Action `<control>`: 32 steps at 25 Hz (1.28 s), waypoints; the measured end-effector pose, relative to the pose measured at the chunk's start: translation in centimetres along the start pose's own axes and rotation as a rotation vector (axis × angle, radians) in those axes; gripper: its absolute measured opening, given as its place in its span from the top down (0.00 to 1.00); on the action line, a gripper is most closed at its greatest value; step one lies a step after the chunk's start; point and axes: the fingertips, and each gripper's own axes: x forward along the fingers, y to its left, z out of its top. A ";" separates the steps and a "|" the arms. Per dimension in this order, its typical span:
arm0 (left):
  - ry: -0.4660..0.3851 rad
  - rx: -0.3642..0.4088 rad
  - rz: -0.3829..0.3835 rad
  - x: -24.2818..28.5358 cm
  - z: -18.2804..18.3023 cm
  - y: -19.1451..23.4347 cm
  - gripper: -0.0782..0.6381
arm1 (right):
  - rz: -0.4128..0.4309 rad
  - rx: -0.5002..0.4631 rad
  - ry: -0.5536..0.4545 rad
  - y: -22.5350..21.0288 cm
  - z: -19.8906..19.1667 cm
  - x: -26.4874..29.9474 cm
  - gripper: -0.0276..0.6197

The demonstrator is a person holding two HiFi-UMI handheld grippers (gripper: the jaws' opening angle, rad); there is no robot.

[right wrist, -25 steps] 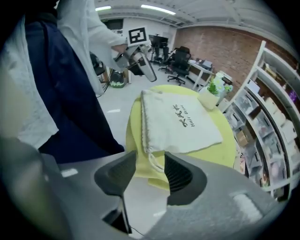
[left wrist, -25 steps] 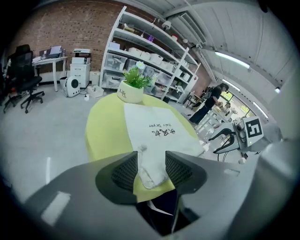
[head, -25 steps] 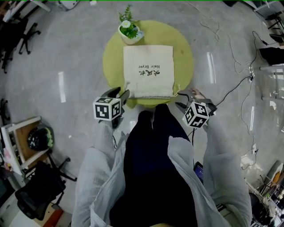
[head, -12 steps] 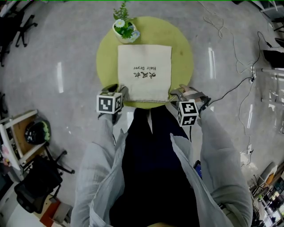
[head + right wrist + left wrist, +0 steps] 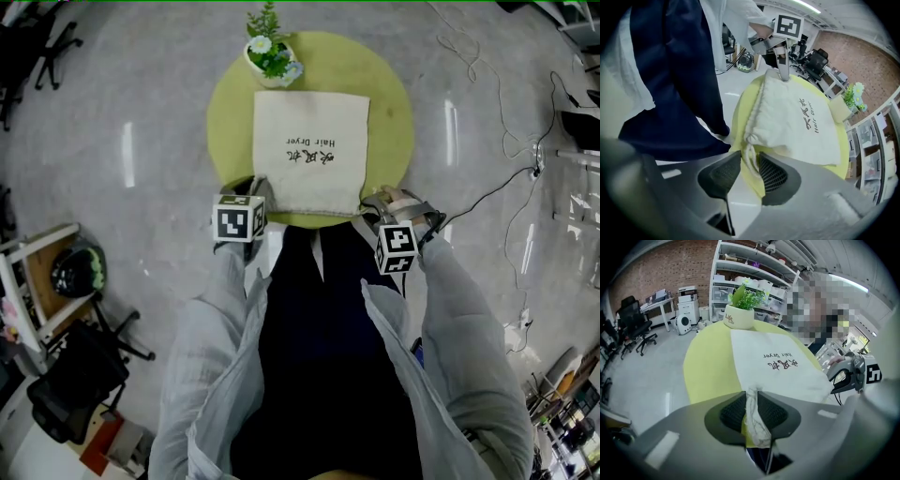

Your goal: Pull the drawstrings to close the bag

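1. Head view: the bag (image 5: 311,150) lies flat on the round table (image 5: 389,112), its mouth at the near edge so both cords are within reach. The left gripper (image 5: 256,190) and right gripper (image 5: 375,202) point down at its two near corners
2. Left gripper view: the jaws have just been closing and now pinch the left cord (image 5: 754,423), bunched between the pads, seemingly ready for an outward pull
3. Right gripper view: the jaws have just been closing around the right cord (image 5: 751,157). It hangs between the pads, no firm pinch evident, and the mouth is not yet drawn shut
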 end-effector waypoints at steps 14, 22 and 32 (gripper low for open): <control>-0.096 -0.065 0.042 -5.0 -2.1 2.0 0.82 | -0.141 0.008 0.130 0.2 -0.7 -1.4 0.93; -0.170 -0.191 0.100 -6.8 -2.7 4.3 0.82 | -0.186 0.112 0.211 -1.4 -1.2 -2.4 0.93; -0.339 -0.717 0.108 -6.5 -3.3 7.2 0.82 | -0.205 0.253 0.228 -2.2 -1.6 -3.6 0.93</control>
